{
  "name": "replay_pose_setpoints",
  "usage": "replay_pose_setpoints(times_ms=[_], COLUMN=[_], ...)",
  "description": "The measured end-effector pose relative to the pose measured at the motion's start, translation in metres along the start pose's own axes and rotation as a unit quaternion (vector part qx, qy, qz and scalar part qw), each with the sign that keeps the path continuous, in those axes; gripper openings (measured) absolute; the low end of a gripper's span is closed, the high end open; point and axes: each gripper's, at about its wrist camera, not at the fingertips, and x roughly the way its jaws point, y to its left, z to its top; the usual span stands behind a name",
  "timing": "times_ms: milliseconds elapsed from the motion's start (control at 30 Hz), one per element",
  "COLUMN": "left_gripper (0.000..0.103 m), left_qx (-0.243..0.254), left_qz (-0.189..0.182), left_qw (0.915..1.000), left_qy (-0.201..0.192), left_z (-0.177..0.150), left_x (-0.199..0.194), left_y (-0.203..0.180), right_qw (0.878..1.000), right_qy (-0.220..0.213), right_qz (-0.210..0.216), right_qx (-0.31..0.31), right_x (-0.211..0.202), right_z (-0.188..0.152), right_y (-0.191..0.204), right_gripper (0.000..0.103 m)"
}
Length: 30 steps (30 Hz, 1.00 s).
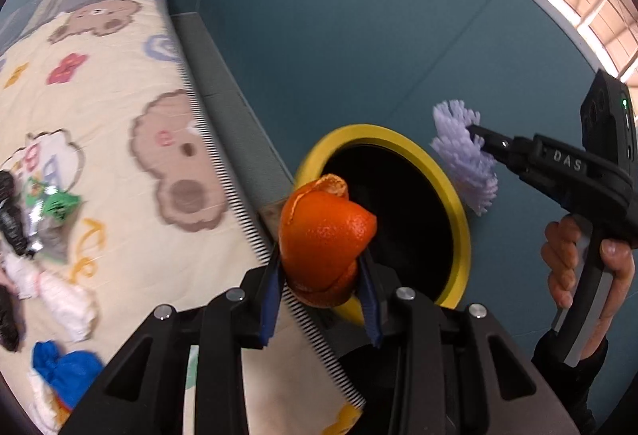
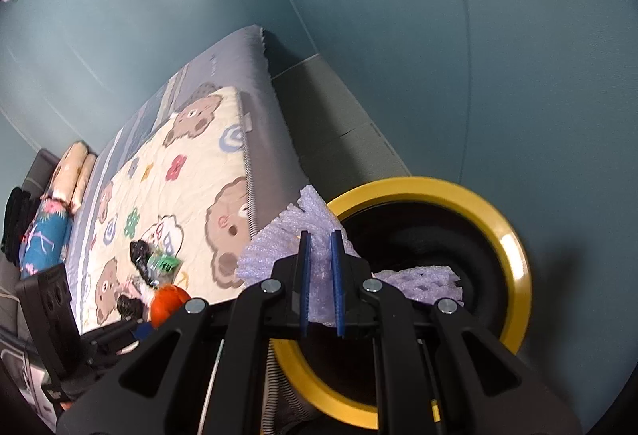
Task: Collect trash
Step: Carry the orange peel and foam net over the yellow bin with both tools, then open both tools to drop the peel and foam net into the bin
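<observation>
My left gripper [image 1: 321, 267] is shut on an orange peel [image 1: 325, 239] and holds it in front of the yellow-rimmed black bin [image 1: 454, 195]. My right gripper [image 2: 319, 247] is shut on a purple foam net [image 2: 315, 211] just above the bin's yellow rim [image 2: 514, 247]. The right gripper [image 1: 484, 142] with the foam net [image 1: 462, 156] also shows in the left wrist view, at the bin's right rim. Another piece of purple foam [image 2: 422, 281] lies inside the bin. The orange peel [image 2: 167, 301] shows at the lower left of the right wrist view.
A bed with a bear-print quilt [image 1: 119, 124] lies left of the bin. On the quilt lie a green wrapper [image 1: 58, 201], black scraps [image 1: 10, 219], white crumpled tissue [image 1: 65, 299] and a blue scrap [image 1: 63, 371]. A teal wall [image 1: 359, 36] stands behind.
</observation>
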Motion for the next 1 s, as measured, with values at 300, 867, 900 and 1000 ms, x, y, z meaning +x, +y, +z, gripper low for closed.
replay_pose_setpoints(times_ms=[300,867,900,1000], left_gripper=[0.032,0.048,0.050,0.056], left_qx=[0.019,0.032,0.032,0.036], left_qz=[-0.019,-0.026,-0.026,-0.026], left_qw=[0.9993,0.9987,0.9987,0.9988], left_qy=[0.028,0.031,0.029,0.022], left_z=[0.004,-0.008,-0.007,-0.011], left_x=[0.047,0.067,0.063,0.057], left_y=[-0.040,-0.066,-0.062,-0.064], right_qw=[1.000,0.998,0.998,0.998], right_qy=[-0.015,-0.015,-0.017,-0.020], right_qz=[-0.003,0.000,-0.003,-0.006], right_qx=[0.026,0.060,0.061,0.064], right_x=[-0.003,0.004,0.004,0.001], right_z=[0.013,0.017,0.018,0.017], right_y=[-0.029,-0.053,-0.052,-0.052], right_gripper=[0.010,0.024,0.028,0.033])
